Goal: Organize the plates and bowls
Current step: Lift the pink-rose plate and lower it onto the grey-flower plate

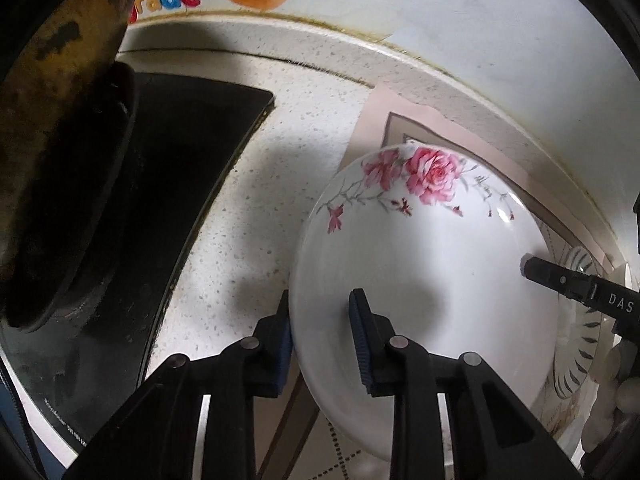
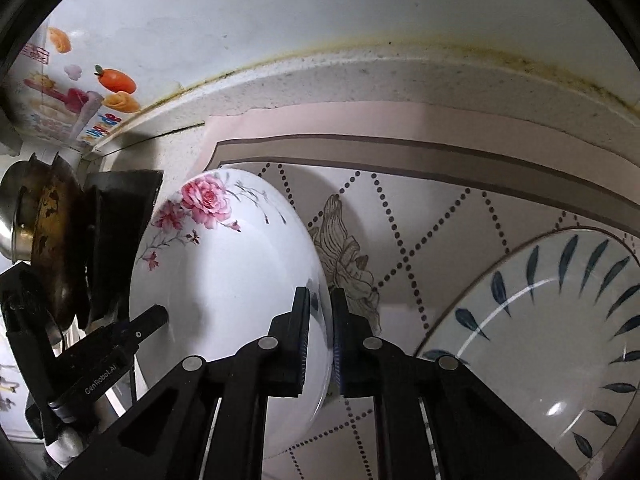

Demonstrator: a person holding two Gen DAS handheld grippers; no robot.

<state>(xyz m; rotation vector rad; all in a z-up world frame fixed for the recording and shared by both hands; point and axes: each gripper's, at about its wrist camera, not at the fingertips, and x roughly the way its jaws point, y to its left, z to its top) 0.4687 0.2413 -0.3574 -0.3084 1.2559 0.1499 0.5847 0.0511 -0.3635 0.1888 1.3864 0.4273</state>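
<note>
While a blackened wok (image 1: 60, 160) fills the upper left of the left wrist view, tilted over a black glass hob (image 1: 168, 200), the speckled countertop (image 1: 256, 184) runs through the middle of the frame toward the wall. Right of centre sits the rose-patterned plate (image 1: 424, 248), tipped up on edge. The left gripper (image 1: 320, 340) straddles its near rim at lower centre, one blue pad outside and one inside, the jaws partly apart and not visibly pressing on the china. At the far right edge the tip of the other gripper reaches the plate, with a leaf-patterned bowl (image 1: 580, 344) just behind it.

From the right wrist view, the wok (image 2: 48, 240) and hob stand at the left, then the rose plate (image 2: 224, 280), tilted above a patterned pink mat (image 2: 440, 220). At lower centre the right gripper (image 2: 320, 340) is nearly closed, pinching the plate's right rim between its pads. At the lower right lies the blue-leaf bowl (image 2: 560, 340), on the mat, apart from the plate.
</note>
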